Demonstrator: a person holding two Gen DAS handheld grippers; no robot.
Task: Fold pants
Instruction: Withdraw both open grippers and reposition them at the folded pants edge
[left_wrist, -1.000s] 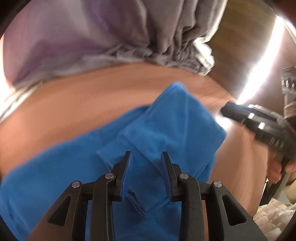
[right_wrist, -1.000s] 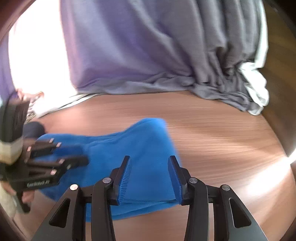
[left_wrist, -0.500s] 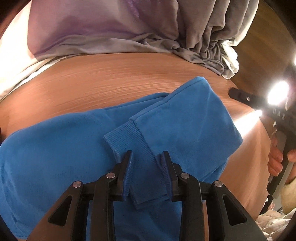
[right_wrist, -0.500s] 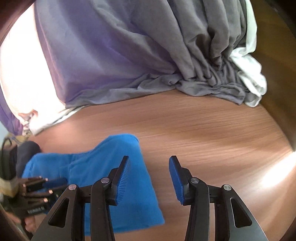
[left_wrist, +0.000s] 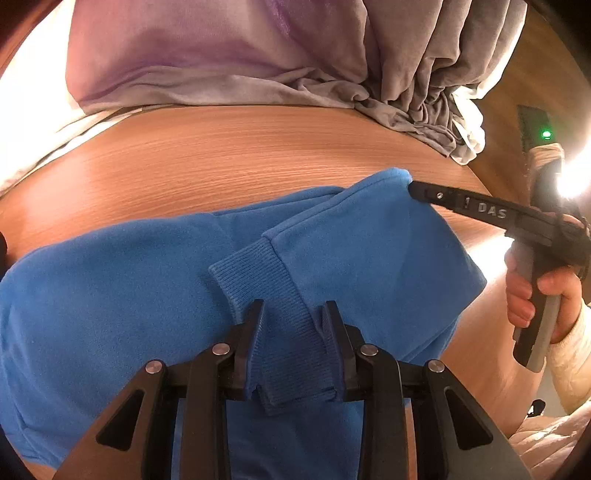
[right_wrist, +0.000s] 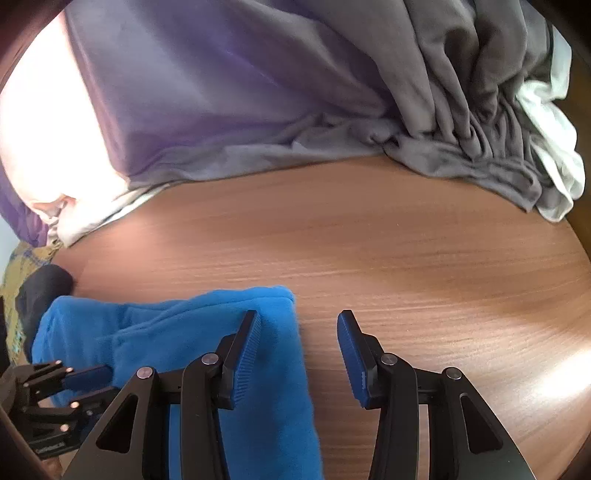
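Blue fleece pants (left_wrist: 110, 295) lie folded on the wooden table (left_wrist: 229, 155). My left gripper (left_wrist: 295, 332) is shut on a ribbed cuff (left_wrist: 273, 295) of the top fold, low over the cloth. In the right wrist view that gripper (right_wrist: 86, 376) appears at the lower left, clamped on blue cloth. My right gripper (right_wrist: 299, 350) is open just above the table. Its left finger lies over the right edge of the pants (right_wrist: 221, 314), while its right finger is over bare wood. From the left wrist view, its fingertips (left_wrist: 417, 190) sit at the fold's far corner.
A heap of grey and purple cloth (right_wrist: 258, 110) with a white sheet (right_wrist: 550, 129) lines the table's back edge. A dark rounded object (right_wrist: 40, 291) sits at the far left. A hand (left_wrist: 535, 295) in a pale sleeve holds the right gripper.
The right gripper swung off the pants to the right, then came down toward the fold's far corner. The left gripper rolled a little and kept the cuff.
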